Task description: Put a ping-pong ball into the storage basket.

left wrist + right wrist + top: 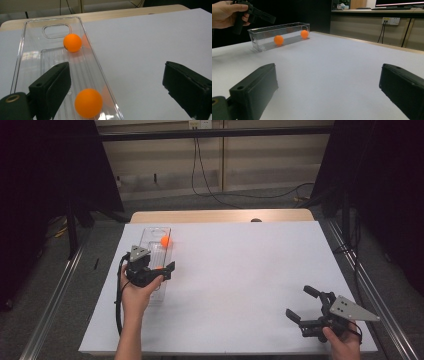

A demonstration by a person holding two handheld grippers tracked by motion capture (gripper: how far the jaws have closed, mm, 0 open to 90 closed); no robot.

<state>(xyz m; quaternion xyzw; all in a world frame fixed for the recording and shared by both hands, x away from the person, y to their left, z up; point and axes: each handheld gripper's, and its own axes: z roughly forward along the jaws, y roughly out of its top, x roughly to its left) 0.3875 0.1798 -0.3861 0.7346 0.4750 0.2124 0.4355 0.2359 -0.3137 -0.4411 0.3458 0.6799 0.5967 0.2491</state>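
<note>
So the left claw [167, 270] sits right over the near end of the clear plastic tray [148, 233], jaws spread wide with nothing pinched between them. In the left gripper view one jaw hangs inside the tray and the other is out over the white bench [240, 280], so the tray's long wall runs between them. Two orange balls are in the tray: the near ball [88, 102] lies just ahead of the inner jaw, untouched, and the far ball [72, 42] is up by the handle cutout at the far end. The tray's long axis points away from the person, pretty much in line with the left claw. The right claw [303, 304] is also wide open and empty, parked well apart at the right near corner, so the left hand is clearly the closer one for whatever comes next with those balls.
</note>
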